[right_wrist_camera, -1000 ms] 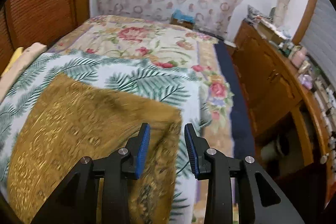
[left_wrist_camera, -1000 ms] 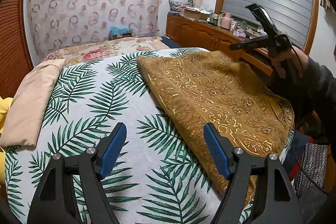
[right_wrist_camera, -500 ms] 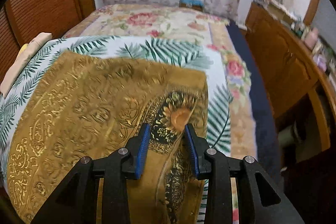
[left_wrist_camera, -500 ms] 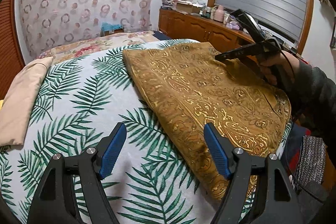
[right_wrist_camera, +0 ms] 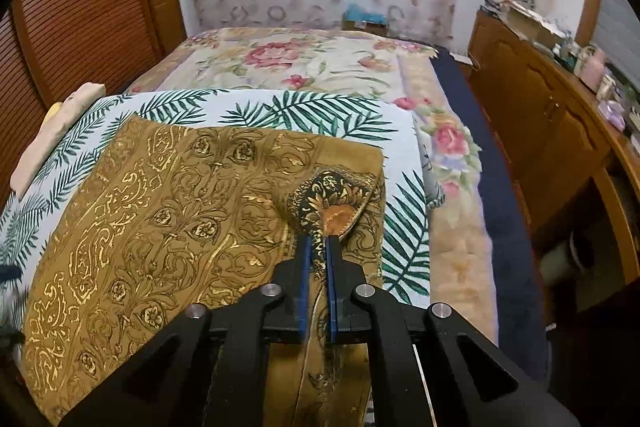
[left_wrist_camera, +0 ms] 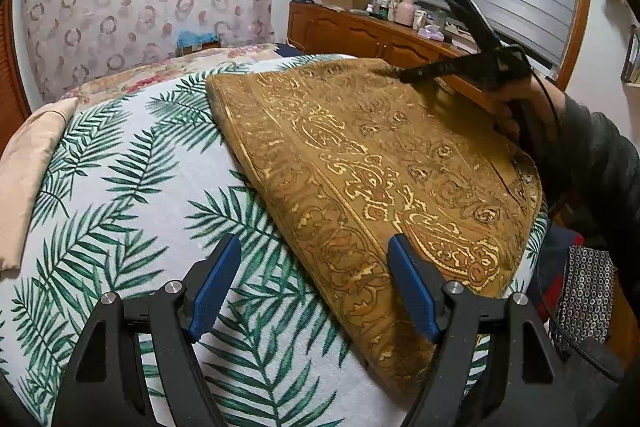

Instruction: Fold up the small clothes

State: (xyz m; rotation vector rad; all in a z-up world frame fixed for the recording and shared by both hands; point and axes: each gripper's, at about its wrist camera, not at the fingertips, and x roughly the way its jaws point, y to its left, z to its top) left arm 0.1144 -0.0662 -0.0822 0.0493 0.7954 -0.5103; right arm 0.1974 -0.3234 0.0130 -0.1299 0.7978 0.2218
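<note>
Between your right hand-held gripper's (right_wrist_camera: 319, 255) pads sits a pinched corner of the gold cloth (right_wrist_camera: 172, 211); your left hand-held gripper (left_wrist_camera: 312, 283) hangs released just above its edge.

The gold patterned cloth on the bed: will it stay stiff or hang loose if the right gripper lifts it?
The gold patterned cloth probably hangs loose: its corner bunches where the right gripper pinches it. It seems light, lying flat on the palm-leaf bedcover.

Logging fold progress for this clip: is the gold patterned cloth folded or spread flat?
Mostly spread flat on the palm-leaf sheet. Only one corner of the gold patterned cloth is lifted, dark underside showing, pinched by the right gripper.
</note>
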